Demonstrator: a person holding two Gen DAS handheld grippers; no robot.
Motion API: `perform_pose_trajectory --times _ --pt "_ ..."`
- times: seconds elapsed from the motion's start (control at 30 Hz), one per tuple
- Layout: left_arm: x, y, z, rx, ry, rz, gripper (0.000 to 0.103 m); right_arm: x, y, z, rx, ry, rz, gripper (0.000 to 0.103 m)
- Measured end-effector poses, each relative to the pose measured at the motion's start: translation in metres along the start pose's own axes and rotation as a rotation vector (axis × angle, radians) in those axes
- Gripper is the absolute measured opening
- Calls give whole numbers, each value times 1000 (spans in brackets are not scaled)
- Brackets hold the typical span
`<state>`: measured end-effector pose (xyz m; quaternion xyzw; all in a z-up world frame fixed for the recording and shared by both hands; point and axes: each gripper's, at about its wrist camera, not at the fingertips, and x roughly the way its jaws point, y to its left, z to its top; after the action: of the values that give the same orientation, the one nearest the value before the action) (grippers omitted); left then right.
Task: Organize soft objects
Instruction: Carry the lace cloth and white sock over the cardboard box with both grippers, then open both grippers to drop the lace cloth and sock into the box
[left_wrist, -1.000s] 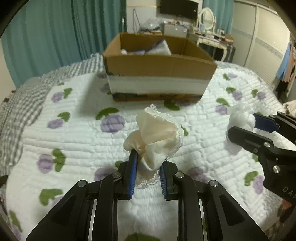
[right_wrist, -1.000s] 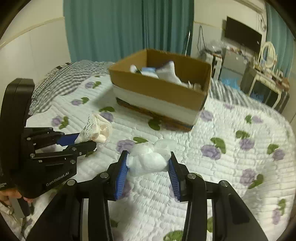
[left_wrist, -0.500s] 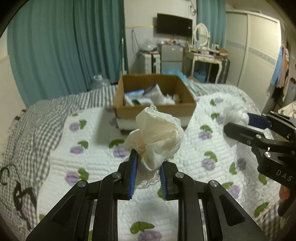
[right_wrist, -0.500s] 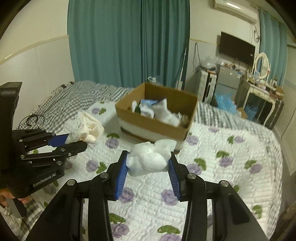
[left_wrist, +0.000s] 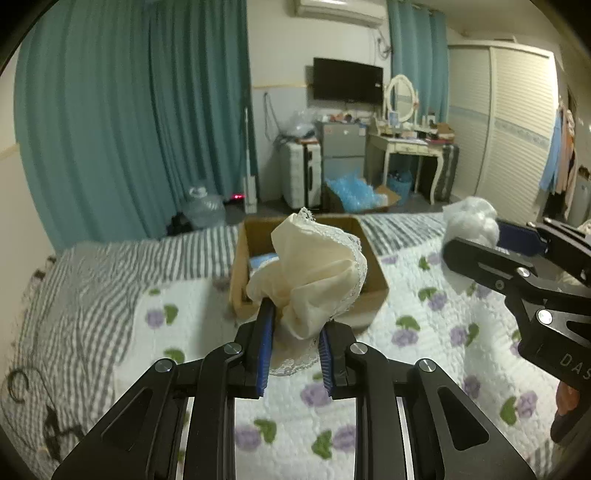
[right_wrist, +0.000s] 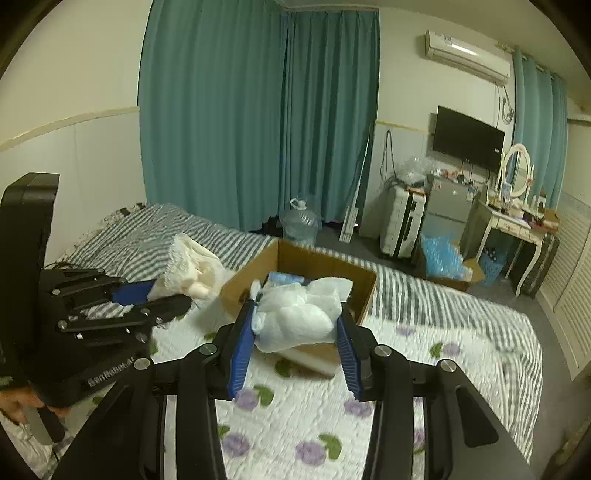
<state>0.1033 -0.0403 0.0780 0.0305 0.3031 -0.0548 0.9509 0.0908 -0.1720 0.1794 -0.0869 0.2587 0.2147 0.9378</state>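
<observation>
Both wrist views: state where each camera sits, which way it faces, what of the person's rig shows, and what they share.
Left wrist: sits behind the left gripper, looking along its fingers over the bed at the cardboard box; cream lace cloth clamped; right gripper at right.
Right wrist: sits behind the right gripper, same heading; white bundle gripped; left gripper and a hand at left.
Shared: box, bed, teal curtains.
</observation>
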Motion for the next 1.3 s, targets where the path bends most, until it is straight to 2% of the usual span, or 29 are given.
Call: perform_pose_trajectory --times 0.2,0.5,0.67,0.83,0.93,1.13,1.23,1.3 --pt "36 -5 30 22 -16 10 21 23 -10 33 -12 -35 -11 42" --pt "113 -7 56 20 18 19 21 98 -38 70 42 -38 -29 42" --pt "156 -6 58 29 60 20 21 147 -56 72 70 2 -19 42" --pt "196 4 55 -17 113 -4 21 188 -77 64 89 40 -12 42" --pt "214 6 53 -5 127 17 21 215 -87 54 118 73 0 42" --pt "235 11 52 -22 137 1 21 258 -103 40 141 116 7 42" --pt "240 13 52 -48 129 -30 24 270 -110 33 157 128 15 52" --pt "239 15 50 -56 108 -27 27 275 -113 30 157 129 16 80"
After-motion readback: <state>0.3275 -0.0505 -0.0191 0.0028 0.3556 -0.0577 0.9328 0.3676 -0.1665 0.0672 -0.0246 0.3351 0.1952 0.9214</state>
